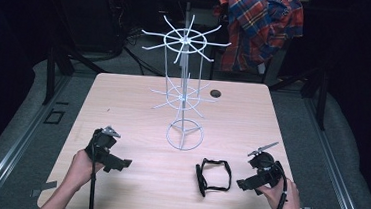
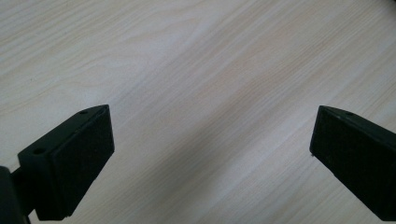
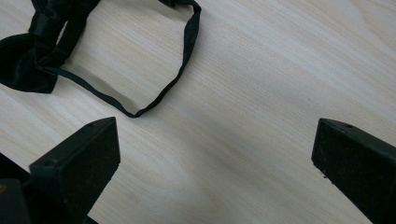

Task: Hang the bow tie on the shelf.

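A black bow tie with a thin strap loop (image 1: 213,176) lies flat on the wooden table (image 1: 124,94), near its front edge and right of centre. In the right gripper view the bow tie (image 3: 32,56) is at the upper left, its strap curving down toward my left jaw. My right gripper (image 1: 243,184) rests just right of the tie, open, with bare wood between its jaws (image 3: 215,154). My left gripper (image 1: 121,164) sits at the front left, open over plain tabletop (image 2: 210,149). A white wire display stand (image 1: 184,89) with two tiers of hooks stands mid-table.
A small dark hole (image 1: 216,93) marks the table behind the stand. A plaid shirt (image 1: 260,25) hangs on something beyond the far edge. Dark floor and metal rails surround the table on both sides.
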Demonstrator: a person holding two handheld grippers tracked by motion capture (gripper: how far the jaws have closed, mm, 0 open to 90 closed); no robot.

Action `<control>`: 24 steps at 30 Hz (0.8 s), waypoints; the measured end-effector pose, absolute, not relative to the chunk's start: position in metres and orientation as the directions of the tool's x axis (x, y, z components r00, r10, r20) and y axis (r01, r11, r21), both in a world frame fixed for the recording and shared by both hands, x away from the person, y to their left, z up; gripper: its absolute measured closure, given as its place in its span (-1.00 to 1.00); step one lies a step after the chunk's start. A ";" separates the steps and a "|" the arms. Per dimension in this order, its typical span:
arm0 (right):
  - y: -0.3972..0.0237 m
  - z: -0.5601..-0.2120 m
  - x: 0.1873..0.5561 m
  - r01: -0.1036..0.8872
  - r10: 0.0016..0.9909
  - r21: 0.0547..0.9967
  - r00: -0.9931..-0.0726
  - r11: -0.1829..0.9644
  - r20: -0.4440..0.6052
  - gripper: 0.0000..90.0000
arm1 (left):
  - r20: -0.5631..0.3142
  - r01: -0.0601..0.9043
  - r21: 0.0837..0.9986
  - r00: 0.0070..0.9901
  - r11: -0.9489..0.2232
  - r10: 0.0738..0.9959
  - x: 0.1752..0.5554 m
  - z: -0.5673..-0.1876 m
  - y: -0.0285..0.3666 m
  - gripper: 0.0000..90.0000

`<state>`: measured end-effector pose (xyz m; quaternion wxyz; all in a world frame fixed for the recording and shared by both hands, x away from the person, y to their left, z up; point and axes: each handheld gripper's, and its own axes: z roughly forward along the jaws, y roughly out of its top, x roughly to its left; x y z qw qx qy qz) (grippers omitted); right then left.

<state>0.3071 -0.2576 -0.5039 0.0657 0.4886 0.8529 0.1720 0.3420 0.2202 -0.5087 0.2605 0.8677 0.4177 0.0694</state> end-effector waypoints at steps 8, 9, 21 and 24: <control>-0.252 -0.502 0.307 0.800 0.845 0.361 -0.532 0.480 0.053 -0.99 | -0.096 0.688 0.510 0.642 -0.517 0.760 0.342 -0.509 0.220 -1.00; -0.251 -0.502 0.307 0.800 0.845 0.364 -0.532 0.478 0.060 -0.99 | -0.096 0.688 0.510 0.642 -0.517 0.760 0.342 -0.509 0.220 -1.00; -0.237 -0.498 0.309 0.782 0.830 0.376 -0.554 0.496 0.057 -1.00 | -0.093 0.686 0.514 0.642 -0.515 0.761 0.342 -0.508 0.220 -1.00; -0.231 -0.498 0.309 0.777 0.826 0.383 -0.560 0.499 0.061 -1.00 | -0.093 0.684 0.513 0.644 -0.518 0.759 0.342 -0.507 0.219 -1.00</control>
